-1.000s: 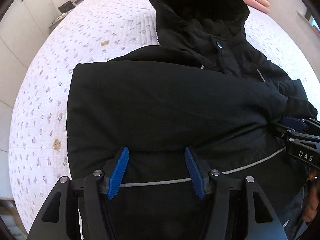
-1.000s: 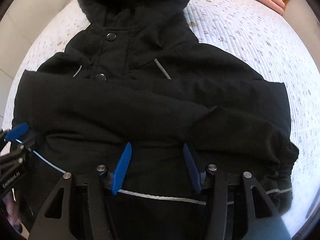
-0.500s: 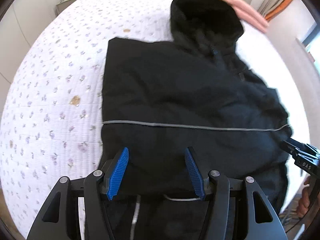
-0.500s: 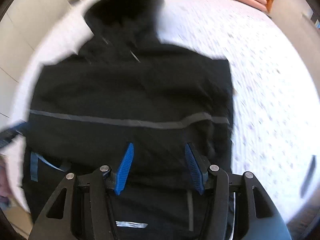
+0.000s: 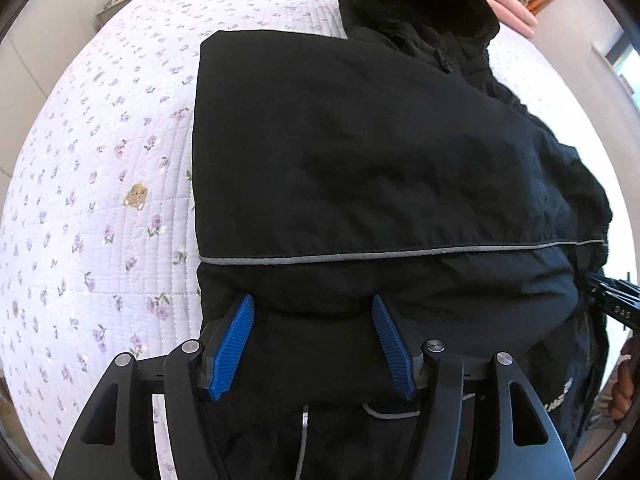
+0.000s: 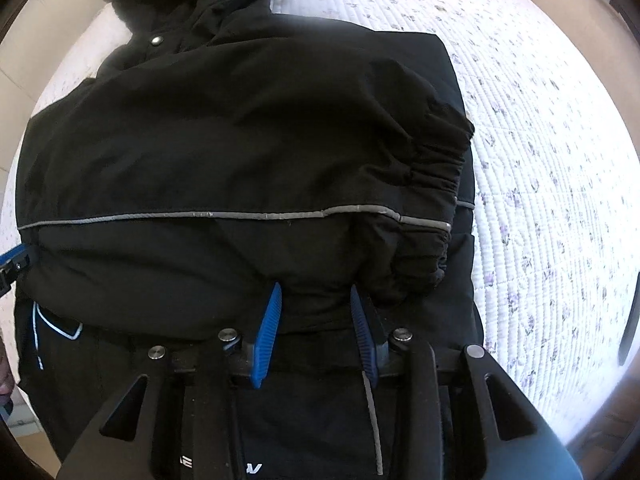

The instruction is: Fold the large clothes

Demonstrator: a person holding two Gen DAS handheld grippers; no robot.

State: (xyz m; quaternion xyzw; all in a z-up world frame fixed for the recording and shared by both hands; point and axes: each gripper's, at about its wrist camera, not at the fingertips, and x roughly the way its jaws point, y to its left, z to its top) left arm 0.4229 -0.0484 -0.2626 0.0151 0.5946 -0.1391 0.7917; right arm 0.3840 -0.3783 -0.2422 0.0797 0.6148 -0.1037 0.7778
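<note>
A black hooded jacket (image 5: 360,152) lies on the bed, sleeves folded across its body, a grey reflective stripe (image 5: 360,256) across it. It also fills the right wrist view (image 6: 240,140), hood at top left. My left gripper (image 5: 312,320) is open, its blue pads either side of the jacket's near fold. My right gripper (image 6: 316,312) has its pads narrower, with a bulge of jacket fabric between them; whether they pinch it is unclear. The right gripper shows at the left view's right edge (image 5: 616,304), the left gripper at the right view's left edge (image 6: 12,260).
The bed's white quilt with small purple flowers (image 5: 100,160) surrounds the jacket, and shows on the right in the right wrist view (image 6: 540,140). A pink pillow (image 5: 512,8) lies beyond the hood. White cabinets stand at the far left.
Both grippers have moved closer and lower over the jacket's near fold. The right gripper's pads have come closer together. The striped part of the jacket now lies folded up over the sleeves.
</note>
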